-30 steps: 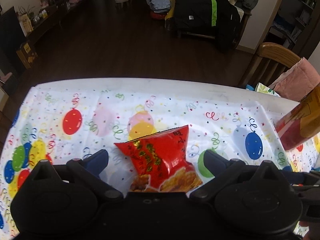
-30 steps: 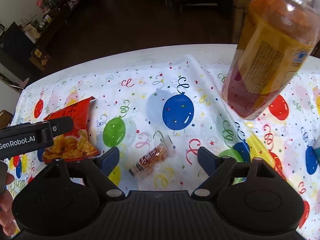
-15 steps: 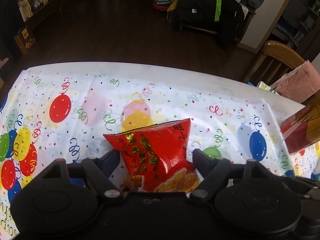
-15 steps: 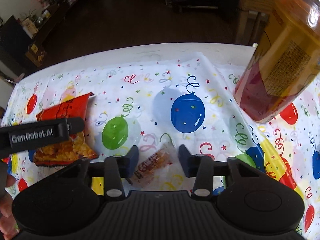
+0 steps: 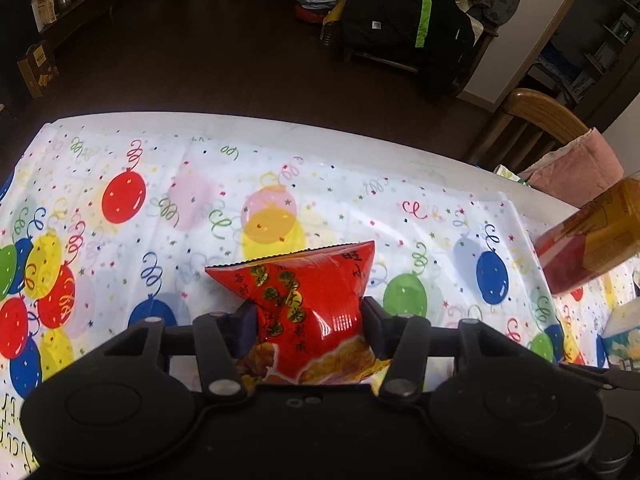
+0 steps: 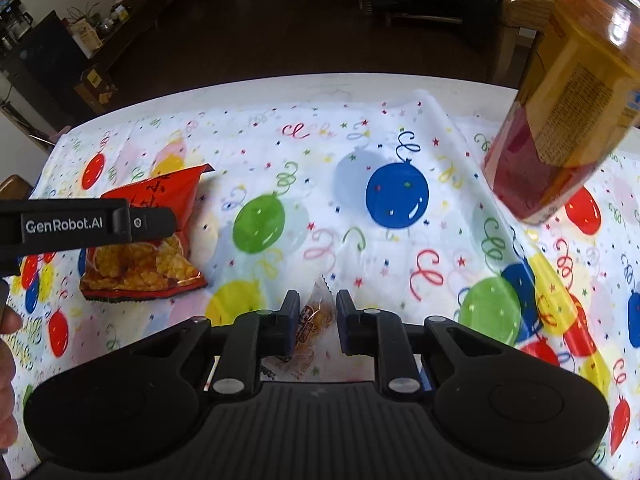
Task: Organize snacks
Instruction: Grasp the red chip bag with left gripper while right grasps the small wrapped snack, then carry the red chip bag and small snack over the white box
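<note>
Two snacks are being gripped at once, and neither looks to have reached a final place yet. The left gripper (image 5: 308, 326) is clamped on the red chip bag (image 5: 308, 304), its pads pressing into both sides so that the foil puckers between them; in the right wrist view the bag's lower end lies on or just above the balloon-print tablecloth (image 6: 328, 152), so whether it is already lifted I cannot tell. The right gripper (image 6: 318, 320) has its fingers drawn in close around a small clear-wrapped snack packet (image 6: 314, 318): the left pad touches the wrapper, while a narrow gap may remain at the right pad, so this grasp seems nearly made rather than firm. The packet itself sits on the cloth at the near edge, just beside the chip bag's corner. A tall plastic snack jar (image 6: 560, 112) with a yellow label stands at the far right, well apart from both. No tray, box or gathering spot shows in either view, so sorting appears to be at an early stage, with both pieces yet to be carried and set down and the jar untouched.
</note>
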The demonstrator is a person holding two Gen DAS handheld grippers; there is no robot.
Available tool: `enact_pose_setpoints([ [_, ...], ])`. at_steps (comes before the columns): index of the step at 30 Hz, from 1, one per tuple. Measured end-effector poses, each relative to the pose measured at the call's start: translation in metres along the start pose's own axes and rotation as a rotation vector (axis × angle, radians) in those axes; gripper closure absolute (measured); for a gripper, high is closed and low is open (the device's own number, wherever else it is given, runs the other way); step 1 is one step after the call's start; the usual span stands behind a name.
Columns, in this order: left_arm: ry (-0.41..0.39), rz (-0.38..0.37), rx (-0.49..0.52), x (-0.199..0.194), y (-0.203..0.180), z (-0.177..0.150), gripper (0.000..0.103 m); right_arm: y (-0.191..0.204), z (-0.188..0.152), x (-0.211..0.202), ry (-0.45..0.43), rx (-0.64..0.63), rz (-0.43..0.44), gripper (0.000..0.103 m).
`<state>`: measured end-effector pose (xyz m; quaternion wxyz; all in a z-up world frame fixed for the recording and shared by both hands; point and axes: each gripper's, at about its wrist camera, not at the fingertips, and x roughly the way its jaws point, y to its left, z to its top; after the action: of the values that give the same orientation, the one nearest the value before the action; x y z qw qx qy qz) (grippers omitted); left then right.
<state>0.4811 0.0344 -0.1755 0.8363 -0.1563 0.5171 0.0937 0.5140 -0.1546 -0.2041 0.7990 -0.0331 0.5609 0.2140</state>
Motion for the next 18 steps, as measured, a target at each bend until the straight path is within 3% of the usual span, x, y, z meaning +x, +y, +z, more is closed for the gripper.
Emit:
enact_pose_setpoints([
  [18,-0.005,-0.081,0.041,-0.093,0.009,-0.042,0.053,0.011,-0.049,-0.096,-0.026,-0.037,0.068,0.084],
])
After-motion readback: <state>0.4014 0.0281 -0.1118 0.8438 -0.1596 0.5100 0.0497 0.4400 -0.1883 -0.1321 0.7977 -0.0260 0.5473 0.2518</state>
